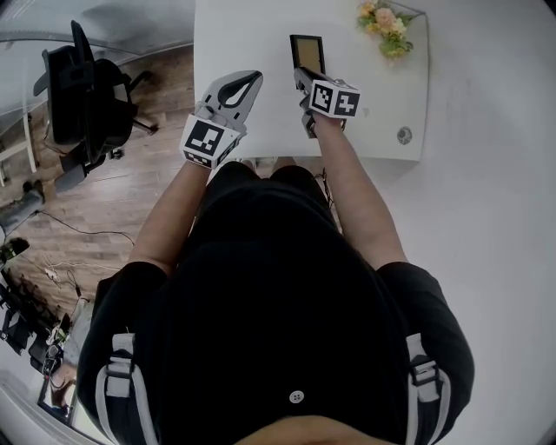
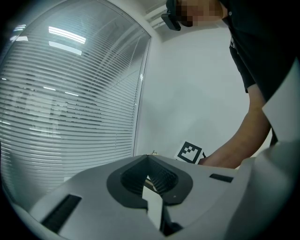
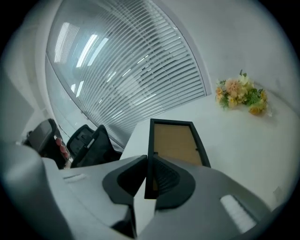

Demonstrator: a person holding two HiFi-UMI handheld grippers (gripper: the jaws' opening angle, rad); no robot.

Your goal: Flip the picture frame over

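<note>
**Right gripper held the picture frame by its edge**

A big white counter (image 1: 243,35) (image 3: 243,140) stood in front of a person in a black shirt (image 1: 287,304). Beside it was a brown wooden floor (image 1: 113,200), and a black office chair (image 1: 87,96) (image 3: 89,140) stood on that floor, left of the counter. Both gripper views showed long white window blinds (image 2: 70,103) (image 3: 131,70) behind everything.

The left grey-and-white gripper (image 1: 248,83) (image 2: 147,161) was over the near left edge of the counter. Its fingers were together, with nothing between them. It was apart from the frame.

The right grey-and-white gripper (image 1: 300,76) (image 3: 146,161) was over the middle of the counter. Its fingers were clamped on the near edge of a thin black picture frame with a brown middle (image 1: 307,52) (image 3: 176,143). The frame reached away from the gripper, toward the far side of the counter. Its brown side showed in both the head view and the right gripper view. I could not tell if its far end touched the counter.

A little bunch of pink and yellow flowers (image 1: 387,22) (image 3: 241,93) lay at the far right corner of the counter, well apart from the frame. A tiny round grey thing (image 1: 404,135) sat near the counter's right near corner.
</note>
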